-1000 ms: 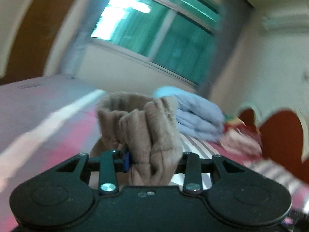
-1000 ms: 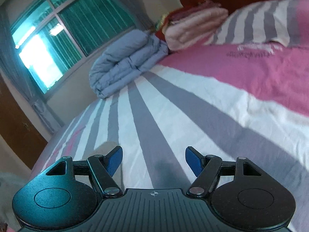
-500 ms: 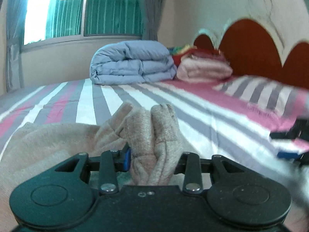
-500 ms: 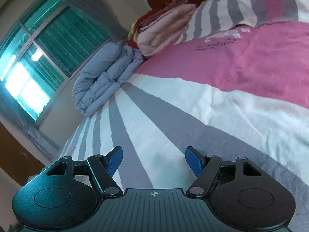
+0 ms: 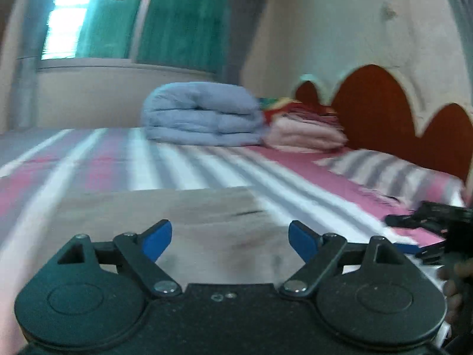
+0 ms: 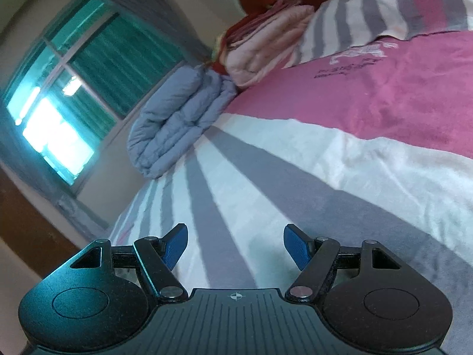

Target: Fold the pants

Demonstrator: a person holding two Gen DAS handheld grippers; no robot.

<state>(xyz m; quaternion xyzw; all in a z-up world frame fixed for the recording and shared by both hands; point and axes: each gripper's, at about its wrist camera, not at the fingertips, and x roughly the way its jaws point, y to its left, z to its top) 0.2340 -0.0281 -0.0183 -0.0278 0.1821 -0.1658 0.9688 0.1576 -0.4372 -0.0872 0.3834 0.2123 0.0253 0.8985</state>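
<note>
Opening over the flat beige fleece pants on the striped bed, the left gripper pinched nothing; the right gripper stood spread, empty.

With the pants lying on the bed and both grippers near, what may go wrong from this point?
1. The left gripper is opening just above the beige pants, with no cloth between its pads; pulling back low may snag the fabric and spoil the fold.
2. The right gripper sits close on the striped bedsheet; the two tools may bump.
3. The view is blurred, so the fold edge cannot be checked.
</note>
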